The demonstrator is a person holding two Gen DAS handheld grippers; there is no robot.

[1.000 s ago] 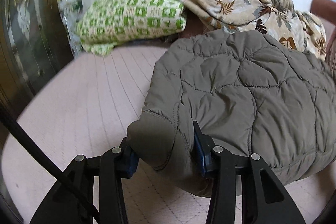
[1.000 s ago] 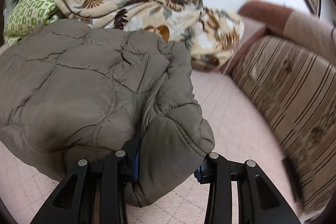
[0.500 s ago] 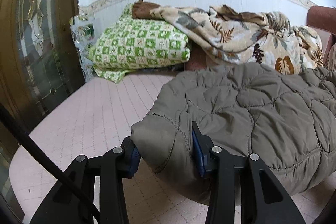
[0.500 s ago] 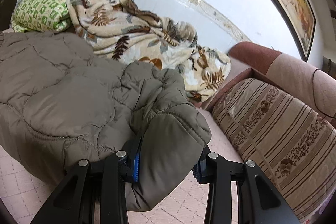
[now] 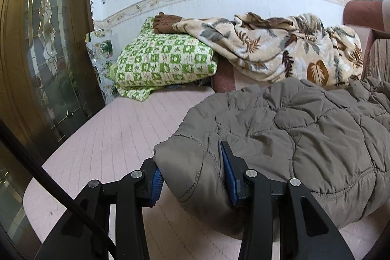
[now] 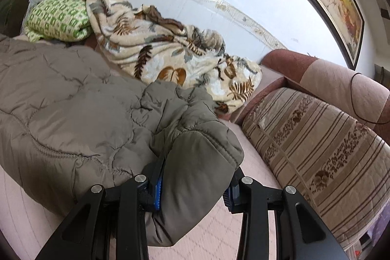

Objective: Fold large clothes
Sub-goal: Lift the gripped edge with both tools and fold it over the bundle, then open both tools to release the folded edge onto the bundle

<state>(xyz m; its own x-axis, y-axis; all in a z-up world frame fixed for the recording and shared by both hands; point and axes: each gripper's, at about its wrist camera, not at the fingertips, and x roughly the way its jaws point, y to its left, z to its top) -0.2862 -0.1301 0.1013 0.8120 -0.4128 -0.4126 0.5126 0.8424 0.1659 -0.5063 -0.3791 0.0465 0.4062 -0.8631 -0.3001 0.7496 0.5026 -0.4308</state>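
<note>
Left wrist view gives us the broad picture first: a pink quilted sofa seat (image 5: 117, 138) runs back to a white wall, with a green checked pillow (image 5: 165, 60) and a leaf-print blanket (image 5: 280, 50) heaped at the far end, and a striped cushion (image 6: 316, 145) along the right side in the right wrist view. On the seat lies the olive quilted jacket (image 5: 304, 133), spread wide between our two hands and already doubled into a thick, puffy bundle (its lower layers are hidden from us).

We judge the step in hand to be a fold in progress: both near corners are gripped and held just off the seat, ready to be carried over the rest of the garment. The next move calls for both hands to travel together, level with each other, toward the far edge, then lower the corners so the edges line up; padded fabric like this will likely spring back, so a press down before letting go seems wise.

Our left claw (image 5: 192, 174) is clenched on the jacket's left corner, the blue pads sunk into the padding on either side. Our right claw (image 6: 195, 189) likewise grasps the right corner, which bulges up between its fingers and hangs over them.
</note>
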